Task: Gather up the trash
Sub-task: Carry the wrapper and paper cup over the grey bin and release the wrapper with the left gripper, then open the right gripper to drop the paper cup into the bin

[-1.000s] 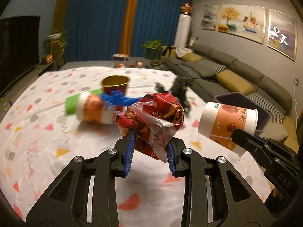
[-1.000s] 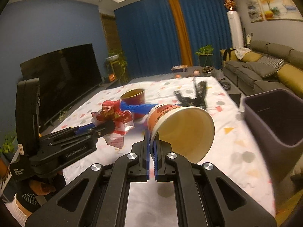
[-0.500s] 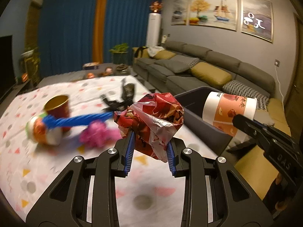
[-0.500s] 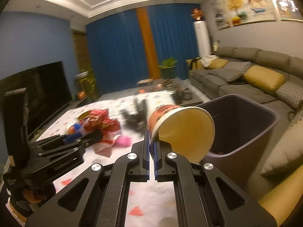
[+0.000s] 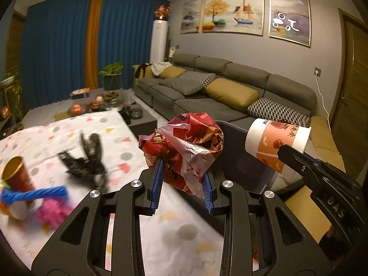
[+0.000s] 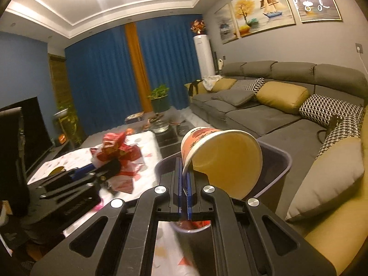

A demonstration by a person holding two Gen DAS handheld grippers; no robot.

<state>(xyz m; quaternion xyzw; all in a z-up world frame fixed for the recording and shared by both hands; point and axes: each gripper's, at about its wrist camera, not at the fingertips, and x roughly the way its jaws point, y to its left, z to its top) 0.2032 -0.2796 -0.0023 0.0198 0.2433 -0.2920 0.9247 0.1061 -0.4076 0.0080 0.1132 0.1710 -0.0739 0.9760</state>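
My left gripper (image 5: 182,179) is shut on a crumpled red plastic wrapper (image 5: 186,142), held in the air at the table's right edge, in front of the dark grey trash bin (image 5: 239,158). My right gripper (image 6: 184,179) is shut on the rim of a white and orange paper cup (image 6: 220,156), which lies on its side with its mouth toward the camera, above the bin (image 6: 276,170). In the left wrist view the same cup (image 5: 276,142) hangs over the bin's right side. In the right wrist view the wrapper (image 6: 119,149) shows at left, over the table.
On the patterned tablecloth (image 5: 119,138) lie a black crumpled thing (image 5: 87,161), a red and gold cup (image 5: 16,174), a blue twisted rope (image 5: 34,194) and a pink fluffy lump (image 5: 51,209). A grey sofa (image 5: 218,92) with yellow cushions runs behind the bin.
Both grippers have swung right, from over the table's middle to the bin at its edge, each keeping its hold. The cup now hangs over the bin's opening.
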